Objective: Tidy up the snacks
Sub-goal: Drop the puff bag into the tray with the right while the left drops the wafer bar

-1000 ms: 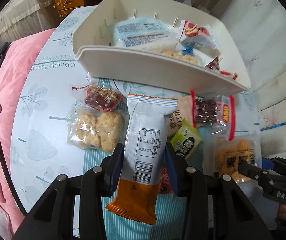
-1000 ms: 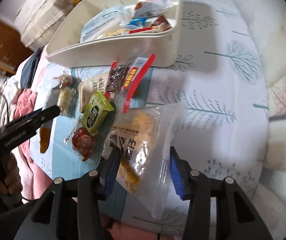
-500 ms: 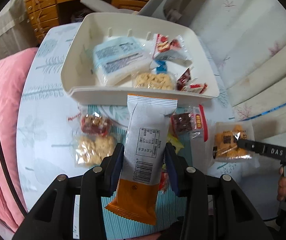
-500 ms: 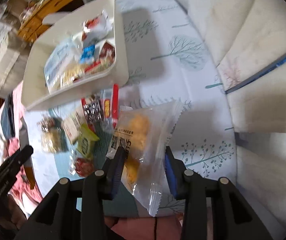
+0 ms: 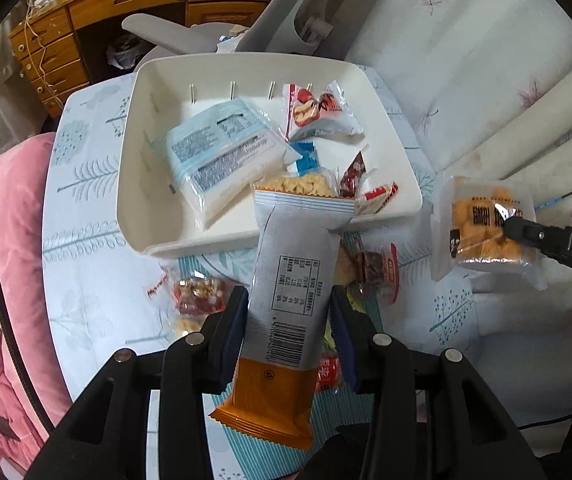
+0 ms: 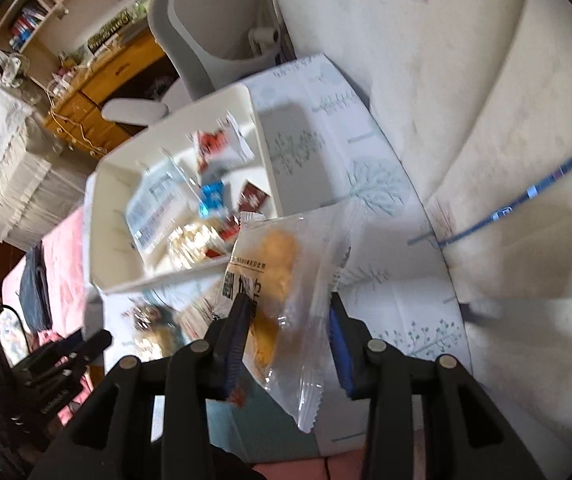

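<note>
The black arm of the right tool (image 5: pixel 558 242) carries white letters reading "DAS", cut off at the frame edge. The grey-and-orange foil snack packet (image 5: pixel 290 300) shows a barcode, a printed table and a circled "4", its digits too small to read. The clear bag of yellow puffs (image 5: pixel 486 228) bears large Chinese characters.

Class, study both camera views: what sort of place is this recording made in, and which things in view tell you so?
Most likely a lived-in bedroom or study at home. A wooden desk with drawers stands beyond the table, a grey swivel chair sits beside it, and pink floral bedding lies along the cloth-covered table.
</note>
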